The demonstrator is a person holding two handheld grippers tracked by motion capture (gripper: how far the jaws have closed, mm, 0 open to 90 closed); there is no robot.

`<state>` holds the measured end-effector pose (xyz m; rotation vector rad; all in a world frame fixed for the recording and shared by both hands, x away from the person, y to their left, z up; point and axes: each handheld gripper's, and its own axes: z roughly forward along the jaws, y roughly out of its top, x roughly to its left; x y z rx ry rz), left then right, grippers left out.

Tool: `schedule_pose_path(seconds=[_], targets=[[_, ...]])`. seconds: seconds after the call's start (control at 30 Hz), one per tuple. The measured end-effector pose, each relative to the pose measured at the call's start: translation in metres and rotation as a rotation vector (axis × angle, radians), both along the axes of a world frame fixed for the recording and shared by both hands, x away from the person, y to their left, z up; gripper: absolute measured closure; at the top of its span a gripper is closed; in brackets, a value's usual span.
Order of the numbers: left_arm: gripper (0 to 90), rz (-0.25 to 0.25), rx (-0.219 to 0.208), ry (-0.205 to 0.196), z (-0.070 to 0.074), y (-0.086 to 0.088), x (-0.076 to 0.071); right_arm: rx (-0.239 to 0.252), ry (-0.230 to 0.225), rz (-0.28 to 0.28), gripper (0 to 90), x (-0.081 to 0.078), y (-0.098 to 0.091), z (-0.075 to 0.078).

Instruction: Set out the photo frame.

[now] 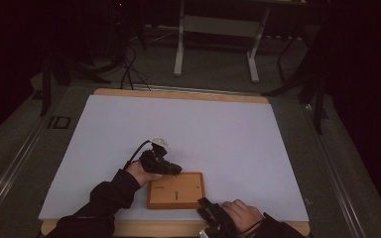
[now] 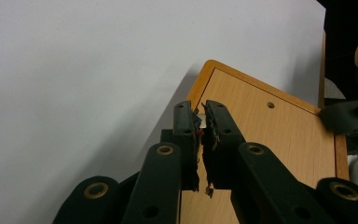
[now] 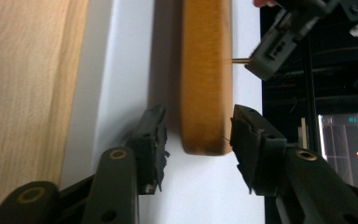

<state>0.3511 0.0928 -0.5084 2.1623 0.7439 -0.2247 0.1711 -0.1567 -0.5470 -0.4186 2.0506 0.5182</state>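
My left hand-held gripper [image 2: 204,122] is closed over the far left corner of the wooden board [image 1: 175,190] (lying at the tabletop's [image 1: 178,129] near edge). My right hand-held gripper [image 3: 198,135] straddles its near right corner, jaws not yet touching.

A pale sheet [image 1: 193,129] covers most of the wooden table [image 1: 178,94], filling the middle of the high view. Beyond it, at the upper centre, stands a white metal frame [image 1: 216,34] on grey floor, with dark cables [image 1: 129,64] trailing at the upper left.
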Motion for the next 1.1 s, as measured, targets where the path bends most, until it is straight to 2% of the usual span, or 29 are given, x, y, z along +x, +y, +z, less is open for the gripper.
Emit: schedule_pose_path(seconds=[0.13, 0.23, 0.33, 0.53, 0.7, 0.87, 0.97, 1.0, 1.03, 1.07, 1.1], targets=[[84.6, 0.000, -0.001, 0.001, 0.000, 0.000, 0.000, -0.006, -0.040, 0.009, 60.7, -0.002, 0.002, -0.003], [84.6, -0.004, 0.003, -0.002, 0.000, 0.000, 0.000, -0.009, -0.052, 0.011, 61.7, -0.001, 0.003, -0.005], [84.6, -0.010, 0.010, -0.007, 0.001, 0.000, 0.000, -0.036, -0.084, 0.019, 64.0, 0.000, 0.003, -0.007], [84.5, -0.006, 0.001, 0.002, 0.000, 0.000, 0.001, -0.049, -0.154, 0.030, 68.0, -0.002, 0.003, -0.010], [84.5, -0.017, 0.005, 0.006, 0.000, 0.000, 0.002, -0.051, -0.158, 0.033, 68.3, -0.002, 0.003, -0.011], [84.3, -0.003, -0.003, 0.019, 0.000, 0.001, 0.003, -0.051, -0.150, 0.033, 68.5, 0.000, 0.003, -0.008], [84.0, -0.007, 0.009, 0.002, 0.001, -0.001, 0.002, -0.051, -0.140, 0.031, 68.7, 0.000, 0.003, -0.006], [82.8, -0.012, 0.028, -0.019, 0.002, -0.002, 0.001, -0.047, -0.137, 0.031, 68.7, 0.000, 0.003, -0.006], [76.7, -0.012, 0.028, -0.019, 0.002, -0.002, 0.001, -0.047, -0.137, 0.031, 68.7, 0.000, 0.003, -0.006], [76.7, -0.032, 0.030, -0.062, 0.008, -0.004, -0.003, -0.048, -0.135, 0.033, 68.7, 0.001, 0.003, -0.005], [56.7, -0.025, 0.028, -0.079, 0.011, -0.004, -0.005, -0.034, -0.119, 0.024, 69.1, 0.002, 0.003, -0.002]])
